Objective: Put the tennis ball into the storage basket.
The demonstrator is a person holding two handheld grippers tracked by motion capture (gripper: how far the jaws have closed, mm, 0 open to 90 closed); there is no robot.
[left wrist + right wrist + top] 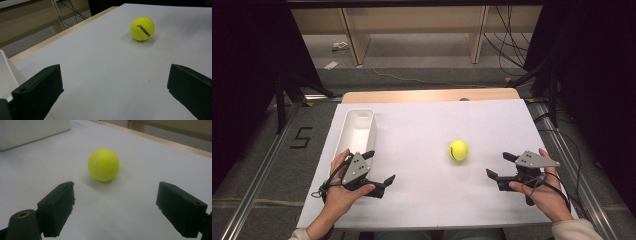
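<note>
Dark curtains and a grey floor ring my workplace, with pale wooden shelving (412, 30) across the back at twelve o'clock and loose cables trailing at about one. Before me lies the table (427, 95), its wooden edge showing along the far side, covered by a broad white sheet (422, 200) that takes nearly the whole top. On that sheet, at about ten o'clock from centre, a long white bin (356, 131) stands with its long axis running away from me, open side up and nothing visible inside. Near the middle, slightly toward three o'clock, sits the tennis ball (458, 150), alone and touching nothing but the sheet. My right gripper (501, 165) rests low on the sheet at about four o'clock, its jaws spread wide with nothing between them, and in the right gripper view the ball (103, 165) lies straight ahead at twelve o'clock, near, on the line between the two black pads. My left gripper (379, 166) lies at about eight o'clock just beside the near end of the bin, jaws likewise wide and bare; from it the ball (142, 28) sits off at one o'clock and farther away. I judge the right hand nearer and better lined up, so a straight push forward should bring the ball between its jaws.
</note>
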